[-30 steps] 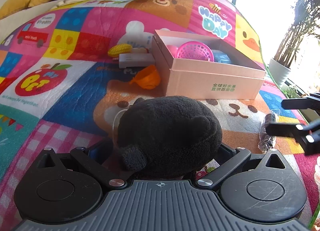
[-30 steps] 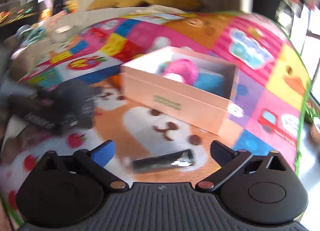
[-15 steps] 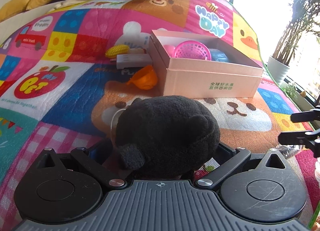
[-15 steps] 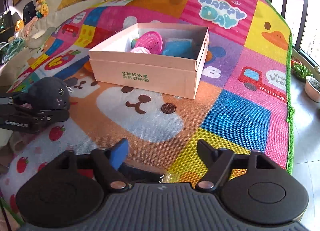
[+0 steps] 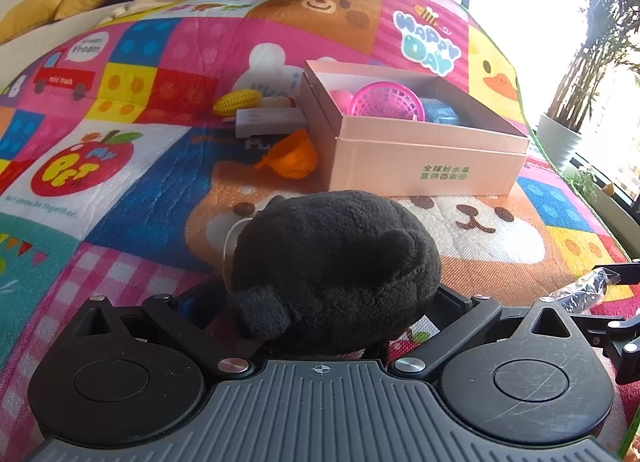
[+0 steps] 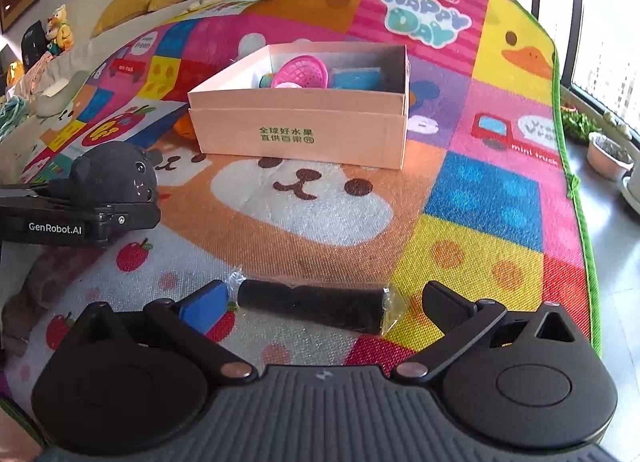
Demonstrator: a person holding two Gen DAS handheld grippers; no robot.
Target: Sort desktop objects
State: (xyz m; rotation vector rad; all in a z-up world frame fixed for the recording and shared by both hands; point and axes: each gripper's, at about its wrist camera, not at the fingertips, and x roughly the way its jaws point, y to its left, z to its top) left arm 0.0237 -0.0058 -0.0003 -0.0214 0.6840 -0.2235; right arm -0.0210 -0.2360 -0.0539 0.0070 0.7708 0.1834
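Right gripper (image 6: 320,302), jaws just spread wide, straddles the wrapped black roll (image 6: 310,306) lengthwise on the mat (image 6: 480,198); better to turn crosswise before closing. Left gripper (image 5: 332,302) clamps the black plush (image 5: 336,262).

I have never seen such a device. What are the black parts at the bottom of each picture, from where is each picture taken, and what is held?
They are two hand-held grippers, each carrying its own camera that looks along its fingers. In the left wrist view the left gripper is closed on a black plush toy. In the right wrist view the right gripper has just been opening; a black wrapped roll lies unpressed between its fingers. Everything rests on a colourful play mat. Further off stands a pink box holding a pink basket.
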